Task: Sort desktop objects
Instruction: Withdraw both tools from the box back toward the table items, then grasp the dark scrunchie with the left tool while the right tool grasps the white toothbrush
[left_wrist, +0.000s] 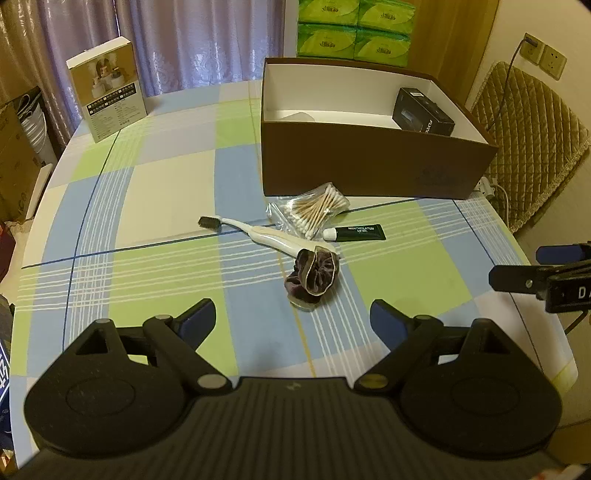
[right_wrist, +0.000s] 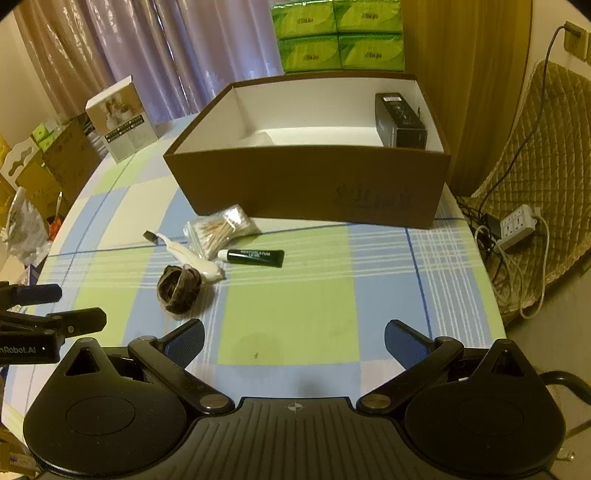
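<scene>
A brown box (left_wrist: 369, 166) (right_wrist: 295, 184) with a white inside stands at the back of the checked table and holds a small black carton (left_wrist: 423, 110) (right_wrist: 400, 122). In front of it lie a bag of cotton swabs (left_wrist: 314, 212) (right_wrist: 221, 229), a white toothbrush (left_wrist: 258, 232) (right_wrist: 188, 254), a dark lip-gel tube (left_wrist: 356, 233) (right_wrist: 255, 257) and a dark scrunchie (left_wrist: 312, 280) (right_wrist: 179, 284). My left gripper (left_wrist: 293, 319) is open just short of the scrunchie. My right gripper (right_wrist: 295, 339) is open over bare cloth, to the right of the objects. Both hold nothing.
A white product box (left_wrist: 107, 88) (right_wrist: 123, 118) stands at the table's far left. Green tissue packs (left_wrist: 354, 29) (right_wrist: 338, 35) are stacked behind the brown box. A padded chair (left_wrist: 528, 144) and a power strip (right_wrist: 517, 225) sit off the table's right edge.
</scene>
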